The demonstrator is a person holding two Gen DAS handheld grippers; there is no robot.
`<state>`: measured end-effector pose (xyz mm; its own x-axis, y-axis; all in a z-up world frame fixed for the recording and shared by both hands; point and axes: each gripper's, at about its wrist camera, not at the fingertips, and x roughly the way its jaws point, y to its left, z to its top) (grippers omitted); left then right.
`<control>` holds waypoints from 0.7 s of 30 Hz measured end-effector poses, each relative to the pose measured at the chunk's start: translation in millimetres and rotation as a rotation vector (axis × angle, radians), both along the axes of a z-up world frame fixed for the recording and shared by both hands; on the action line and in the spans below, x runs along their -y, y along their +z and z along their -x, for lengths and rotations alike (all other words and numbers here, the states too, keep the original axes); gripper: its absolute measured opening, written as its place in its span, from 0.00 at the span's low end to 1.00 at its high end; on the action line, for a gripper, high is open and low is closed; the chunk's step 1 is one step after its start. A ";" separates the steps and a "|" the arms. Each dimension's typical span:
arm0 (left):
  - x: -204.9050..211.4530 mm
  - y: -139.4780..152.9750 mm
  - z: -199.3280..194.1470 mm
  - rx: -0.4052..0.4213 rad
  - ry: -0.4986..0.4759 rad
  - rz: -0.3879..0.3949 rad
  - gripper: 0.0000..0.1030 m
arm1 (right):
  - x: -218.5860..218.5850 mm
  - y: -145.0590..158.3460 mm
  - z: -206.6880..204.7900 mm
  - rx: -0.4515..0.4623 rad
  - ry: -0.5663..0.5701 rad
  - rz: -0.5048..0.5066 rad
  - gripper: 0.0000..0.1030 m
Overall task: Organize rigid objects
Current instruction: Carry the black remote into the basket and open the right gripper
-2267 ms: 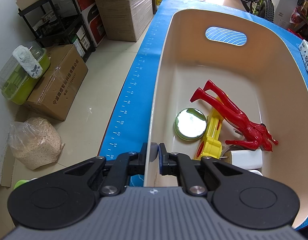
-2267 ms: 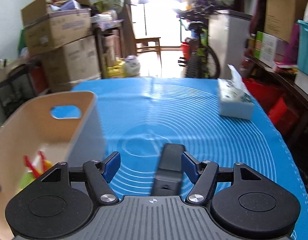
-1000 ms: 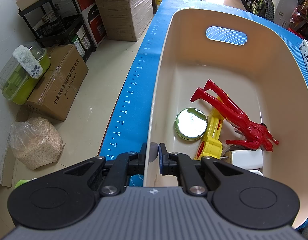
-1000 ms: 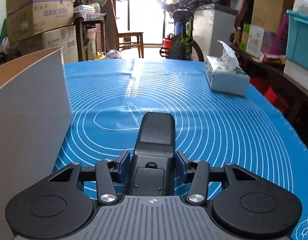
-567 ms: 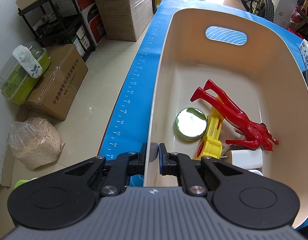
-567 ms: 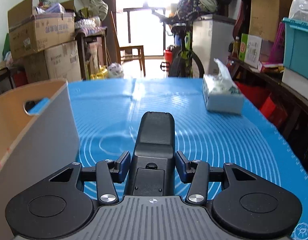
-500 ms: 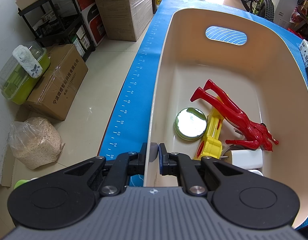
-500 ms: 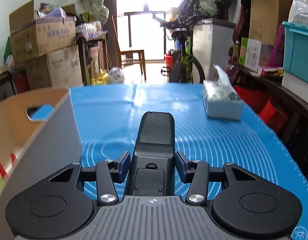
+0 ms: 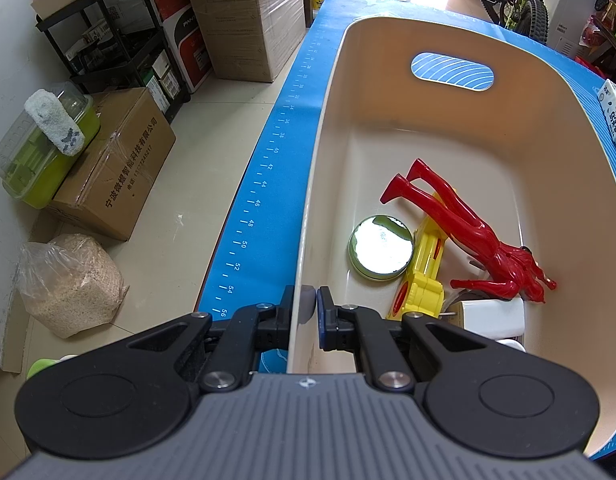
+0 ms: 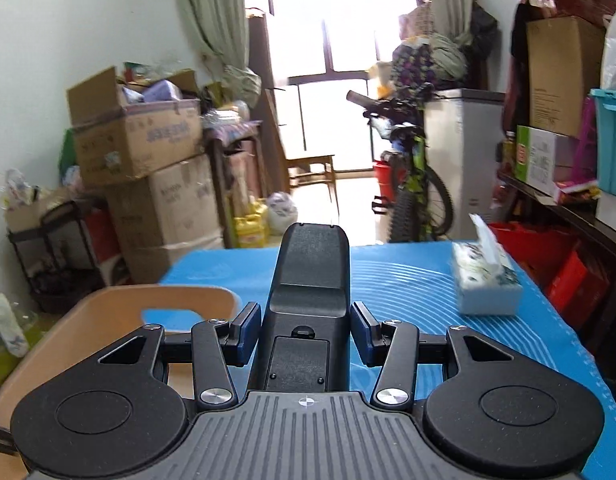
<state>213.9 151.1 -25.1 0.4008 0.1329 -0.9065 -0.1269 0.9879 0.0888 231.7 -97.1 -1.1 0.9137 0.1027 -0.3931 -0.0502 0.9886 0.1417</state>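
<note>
black boxy device, matte, clamped in right gripper; left gripper pinching beige bin rim

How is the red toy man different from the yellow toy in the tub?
The red toy man is a slim figure with legs and arms; the yellow toy is blockier. The red toy man lies on top, slanting across the yellow toy, which sits partly hidden beneath. Both look like plastic and lie inside the cream tub.

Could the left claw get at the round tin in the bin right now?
Probably not: the left claw is shut on the bin wall. The round tin lies uncovered nearby, so letting go would free it.
</note>
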 end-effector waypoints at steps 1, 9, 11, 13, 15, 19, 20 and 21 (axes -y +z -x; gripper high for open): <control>0.1 0.0 0.0 0.000 0.000 0.000 0.12 | -3.8 3.9 0.6 0.002 0.016 -0.003 0.53; 1.7 -1.1 -0.1 0.000 0.001 0.002 0.11 | -47.9 14.1 1.6 -0.047 0.160 0.002 0.53; 2.6 -1.3 -0.3 0.001 0.001 0.003 0.11 | -61.0 13.0 1.4 -0.066 0.196 0.009 0.53; 3.3 -1.8 -0.4 0.001 0.001 0.003 0.11 | -73.4 11.5 -0.1 -0.088 0.228 0.010 0.53; 3.7 -1.7 -0.3 0.001 0.001 0.003 0.11 | -85.0 9.3 -0.3 -0.103 0.256 0.015 0.53; 4.8 -1.8 -0.7 0.001 0.001 0.004 0.11 | -108.7 0.9 -0.5 -0.144 0.308 0.050 0.52; 4.8 -1.8 -1.0 0.001 0.001 0.004 0.11 | -113.7 -1.4 -1.6 -0.159 0.318 0.060 0.52; 5.2 -1.8 -1.1 0.000 0.001 0.004 0.11 | -118.3 -4.4 -2.7 -0.177 0.326 0.070 0.52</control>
<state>215.0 145.9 -26.9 0.4011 0.1301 -0.9068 -0.1279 0.9881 0.0852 234.4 21.1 -5.6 0.7548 0.3445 -0.5582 -0.3450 0.9323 0.1089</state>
